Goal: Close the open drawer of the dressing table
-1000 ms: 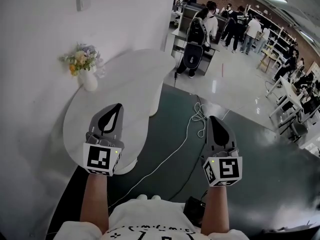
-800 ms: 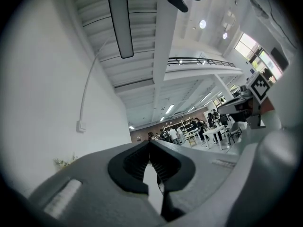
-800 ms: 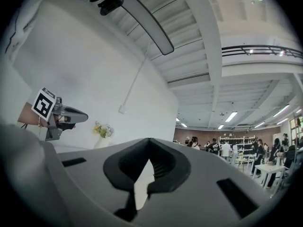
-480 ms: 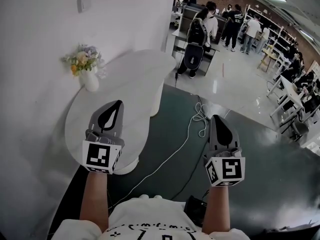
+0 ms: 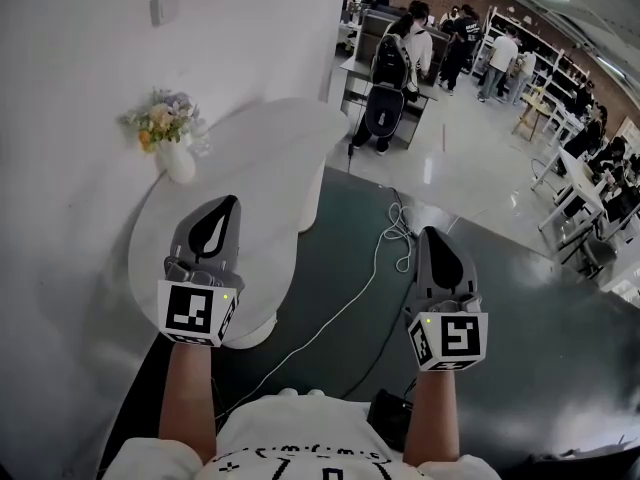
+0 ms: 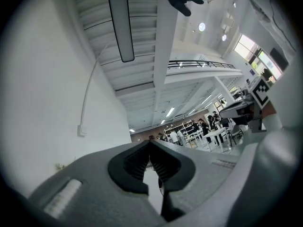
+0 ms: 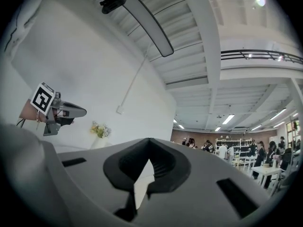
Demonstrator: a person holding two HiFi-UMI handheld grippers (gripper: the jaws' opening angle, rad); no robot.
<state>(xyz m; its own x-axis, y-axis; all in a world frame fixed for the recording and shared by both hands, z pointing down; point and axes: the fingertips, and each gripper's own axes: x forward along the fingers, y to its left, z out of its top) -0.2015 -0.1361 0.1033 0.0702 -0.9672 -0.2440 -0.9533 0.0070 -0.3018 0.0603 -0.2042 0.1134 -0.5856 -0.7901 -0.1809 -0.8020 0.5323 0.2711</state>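
the left gripper point(image 5: 231, 202) is held over the near end of the white dressing table's tabletop point(image 5: 275, 138); its jaws are seen closed tip to tip, with nothing gripped. the right gripper point(image 5: 432, 232) is held over the dark floor point(image 5: 520, 308) beside the table, jaws likewise closed and empty. a flower vase point(image 5: 176, 158) is placed at the wall edge. the drawer cannot be made out.

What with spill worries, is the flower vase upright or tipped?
Upright: the white vase stands on the table, flowers on top.
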